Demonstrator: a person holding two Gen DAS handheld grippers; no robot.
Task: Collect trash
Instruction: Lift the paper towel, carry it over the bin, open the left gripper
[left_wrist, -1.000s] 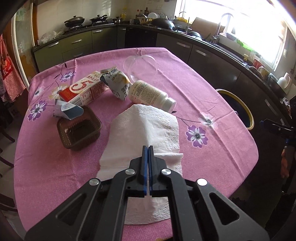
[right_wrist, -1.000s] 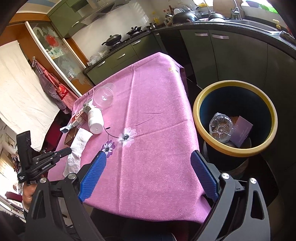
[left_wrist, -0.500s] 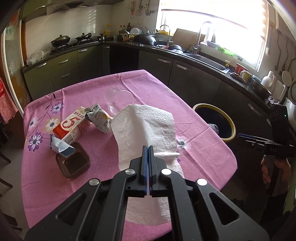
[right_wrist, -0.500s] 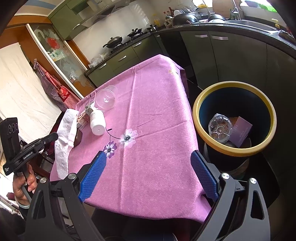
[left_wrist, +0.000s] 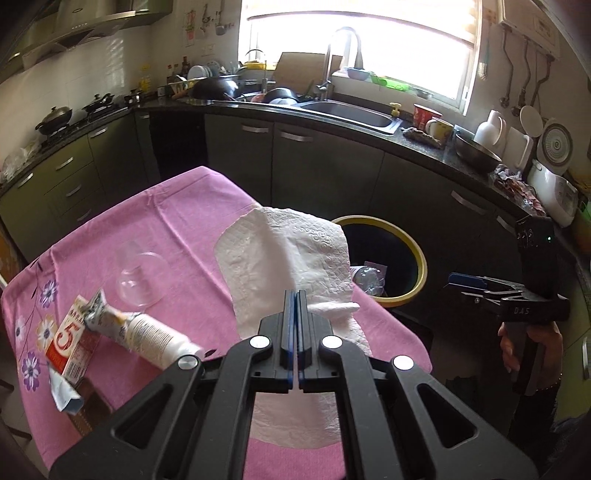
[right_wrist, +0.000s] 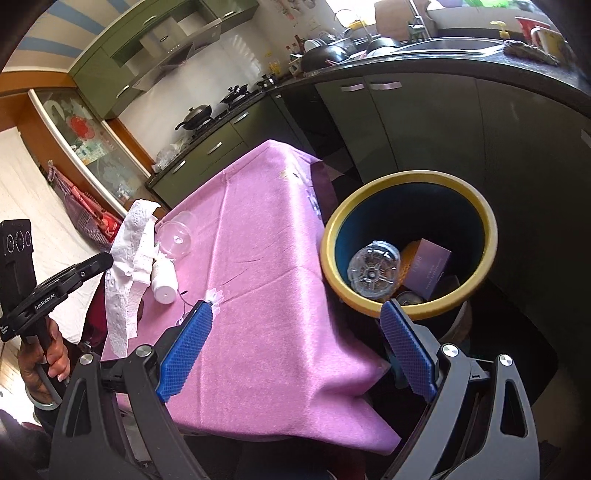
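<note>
My left gripper (left_wrist: 297, 295) is shut on a white paper towel (left_wrist: 291, 258) and holds it in the air above the pink table, the sheet hanging down; it also shows in the right wrist view (right_wrist: 127, 258). My right gripper (right_wrist: 295, 325) is open and empty, low beside the table, near the yellow-rimmed trash bin (right_wrist: 480, 221). The bin (left_wrist: 417, 254) stands on the floor past the table's right edge and holds a clear bottle (right_wrist: 373, 269) and a purple box (right_wrist: 428, 269).
On the pink tablecloth (left_wrist: 177, 218) lie a clear plastic cup (left_wrist: 138, 280), a white bottle (left_wrist: 155, 336), a crumpled wrapper (left_wrist: 98, 314), a red-and-white carton (left_wrist: 68, 347) and a brown tray (left_wrist: 92, 398). Dark kitchen cabinets (left_wrist: 332, 158) run behind.
My left gripper lifted the paper towel off the table and swung right, toward the bin. My right gripper stayed open and barely moved.
</note>
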